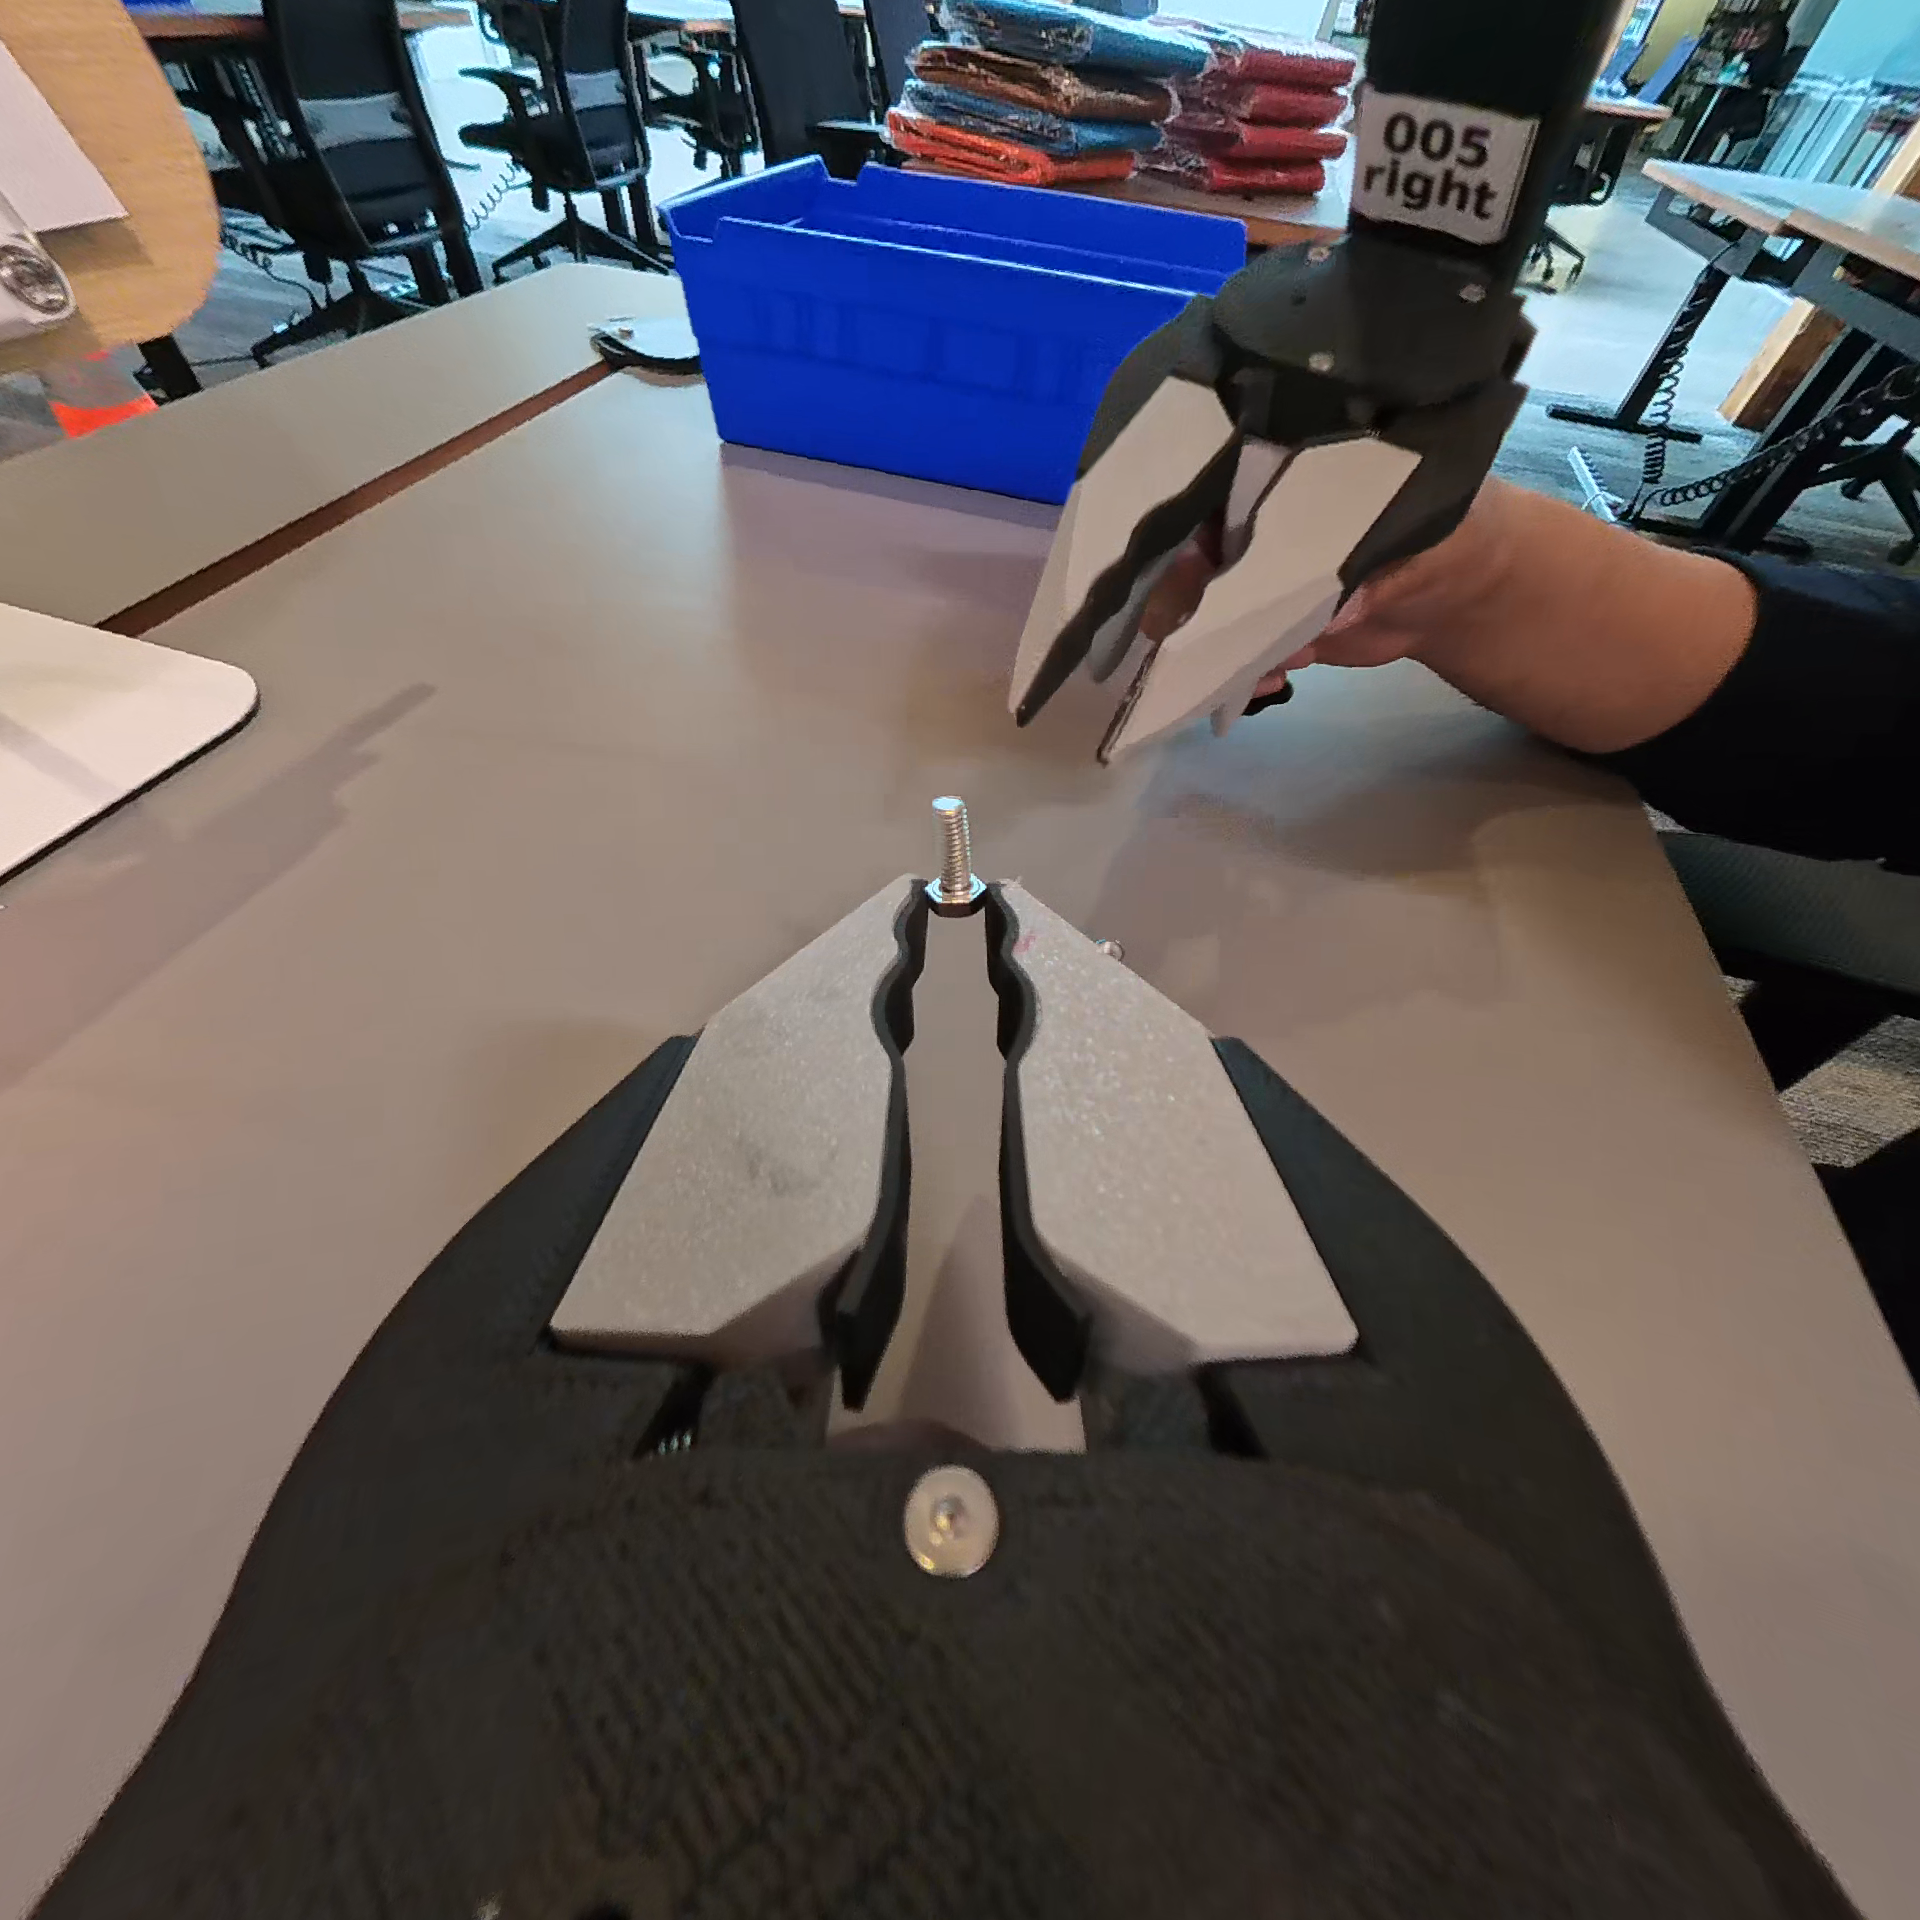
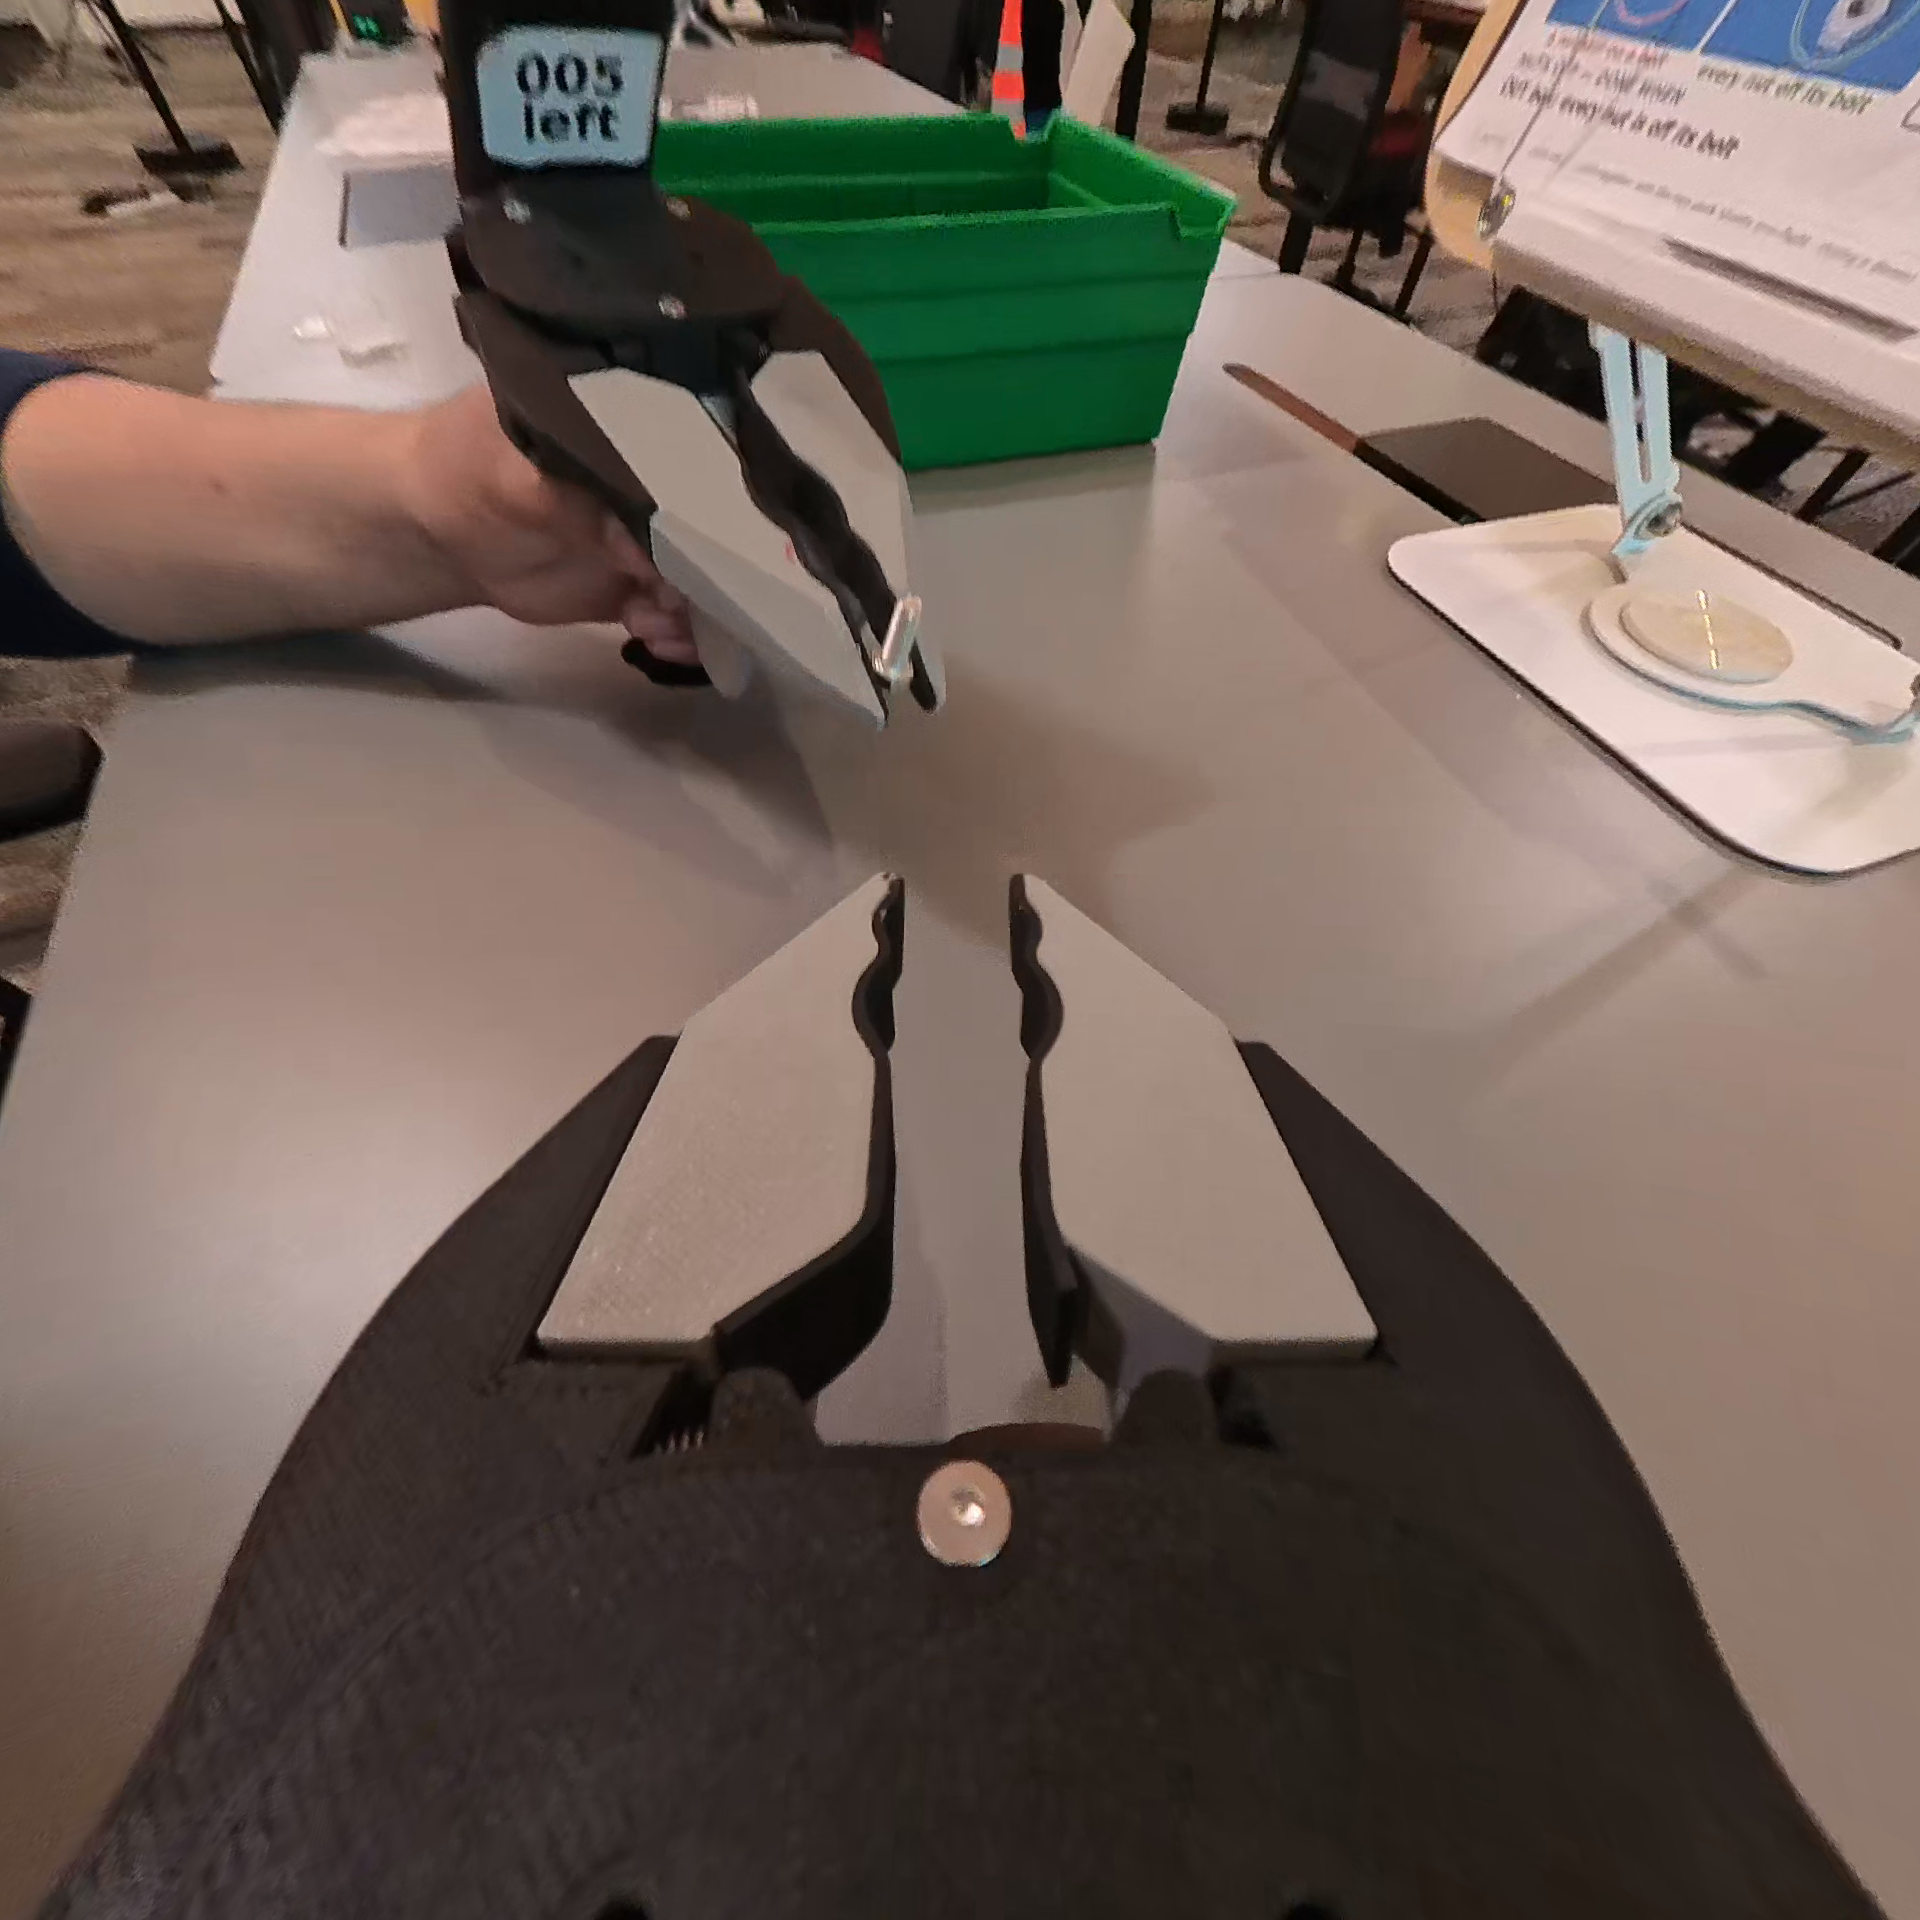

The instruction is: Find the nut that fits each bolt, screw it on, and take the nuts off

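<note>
- Left wrist view: the left tool (image 1: 958,902) is pinching the hex end of a silver bolt (image 1: 949,844), threaded shank pointing up, above the middle of the tabletop (image 1: 520,790). Whether that hex is head or nut, I cannot tell.
- Right wrist view: the right tool (image 2: 956,883) is standing narrowly parted, holding nothing; next, I judge, it needs a matching nut.

The left hand-held gripper (image 1: 958,896) pinches a bolt (image 1: 949,831); the right hand-held gripper (image 2: 957,883) hangs parted, bare.

Bolt (image 1: 950,842) upright in left tool (image 1: 957,896), bin (image 1: 935,343) on table (image 1: 520,727) behind
</note>
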Demonstrator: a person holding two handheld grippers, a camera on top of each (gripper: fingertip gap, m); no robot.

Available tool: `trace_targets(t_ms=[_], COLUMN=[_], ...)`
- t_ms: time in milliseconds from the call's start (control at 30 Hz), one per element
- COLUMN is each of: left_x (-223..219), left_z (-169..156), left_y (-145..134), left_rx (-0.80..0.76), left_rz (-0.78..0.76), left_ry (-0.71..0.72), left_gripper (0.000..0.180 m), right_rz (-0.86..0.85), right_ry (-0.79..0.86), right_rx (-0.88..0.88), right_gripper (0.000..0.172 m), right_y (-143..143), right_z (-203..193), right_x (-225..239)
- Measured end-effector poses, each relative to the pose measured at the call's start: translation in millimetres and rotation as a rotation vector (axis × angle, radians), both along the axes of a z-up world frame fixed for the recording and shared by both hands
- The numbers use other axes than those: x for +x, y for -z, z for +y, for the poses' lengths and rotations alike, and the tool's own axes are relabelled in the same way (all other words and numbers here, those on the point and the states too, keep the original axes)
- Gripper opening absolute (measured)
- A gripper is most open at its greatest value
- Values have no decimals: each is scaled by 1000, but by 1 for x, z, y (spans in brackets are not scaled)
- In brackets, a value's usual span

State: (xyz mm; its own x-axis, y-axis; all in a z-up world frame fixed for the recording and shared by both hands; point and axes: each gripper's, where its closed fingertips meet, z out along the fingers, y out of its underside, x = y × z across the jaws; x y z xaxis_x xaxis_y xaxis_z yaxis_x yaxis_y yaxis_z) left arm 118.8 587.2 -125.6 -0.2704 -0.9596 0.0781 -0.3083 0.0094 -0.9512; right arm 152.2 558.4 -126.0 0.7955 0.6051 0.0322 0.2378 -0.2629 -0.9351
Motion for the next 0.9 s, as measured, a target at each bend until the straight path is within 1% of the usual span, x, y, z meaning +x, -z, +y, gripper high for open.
trace_targets(t_ms=[133,233,667,900], left_x=[-1,-1,0,1], left_z=[4,6,6,7], left_y=[0,1,6,9], left_rx=[-12,-23,-29,-42], left_rz=[-1,7,14,20], left_ry=[-12,-15,-13,-12], left_gripper=[9,9,9,9], right_rz=[-54,-66,-126,-129], right_ry=[21,31,15,-9], right_rx=[-31,-22,-60,-88], right_gripper=[18,16,22,26], right_y=[12,12,22,26], right_z=[0,1,-3,-7], right_x=[6,6,4,2])
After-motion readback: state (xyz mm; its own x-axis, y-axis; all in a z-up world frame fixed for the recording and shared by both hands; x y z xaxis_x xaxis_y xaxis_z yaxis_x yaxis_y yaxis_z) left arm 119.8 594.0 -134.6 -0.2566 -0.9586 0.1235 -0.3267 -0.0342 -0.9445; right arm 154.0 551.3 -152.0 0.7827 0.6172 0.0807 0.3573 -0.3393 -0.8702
